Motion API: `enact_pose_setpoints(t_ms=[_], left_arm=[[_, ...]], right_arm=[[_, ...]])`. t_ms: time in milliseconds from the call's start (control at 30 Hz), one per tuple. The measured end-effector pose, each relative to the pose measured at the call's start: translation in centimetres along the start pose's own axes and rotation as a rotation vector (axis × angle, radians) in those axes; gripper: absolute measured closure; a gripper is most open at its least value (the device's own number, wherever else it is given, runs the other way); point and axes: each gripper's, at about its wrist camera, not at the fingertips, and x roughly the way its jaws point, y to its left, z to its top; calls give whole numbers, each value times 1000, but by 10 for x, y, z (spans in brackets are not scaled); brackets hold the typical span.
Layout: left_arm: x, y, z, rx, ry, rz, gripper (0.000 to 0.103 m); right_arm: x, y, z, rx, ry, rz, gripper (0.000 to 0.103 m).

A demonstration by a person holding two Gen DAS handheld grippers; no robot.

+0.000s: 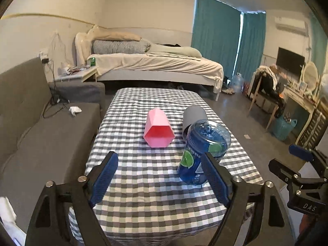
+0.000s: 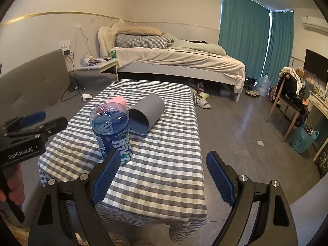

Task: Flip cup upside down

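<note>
A pink faceted cup (image 1: 157, 130) lies on its side on the checked table (image 1: 143, 184), its mouth turned toward me. Beside it a grey cup (image 1: 193, 116) also lies on its side; in the right wrist view the grey cup (image 2: 148, 115) shows its open mouth, and only the tip of the pink cup (image 2: 119, 100) peeks out behind. A blue translucent cup (image 1: 203, 151) with a green label stands bottom-up near the front; the same blue cup (image 2: 112, 131) appears in the right wrist view. My left gripper (image 1: 160, 179) is open over the table's near edge. My right gripper (image 2: 164, 176) is open too, nothing between its fingers.
A grey sofa (image 1: 41, 133) runs along the table's left side. A bed (image 1: 153, 65) stands behind the table, with slippers (image 2: 202, 100) on the floor nearby. A chair draped in clothes (image 2: 291, 94) and a blue basket (image 2: 303, 137) stand at the right.
</note>
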Motion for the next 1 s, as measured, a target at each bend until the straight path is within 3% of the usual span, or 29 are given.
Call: enact_pose_setpoints(t_ms=[133,333,433,1000], left_arm=[[-2,4,-1,-12,-27,-7,6],[0,0,-8,21,-18,1,0],[-1,0,-10,30,-20,-7,0],[-4,7,-11,14,-7,14,0]], right_arm=[[6,-7,-2,38,13,1,8],[11,-8,-2,52,16,8,7],[12,-8,-3,56,15,5,1],[9,-10,-7,68,10,0,0]])
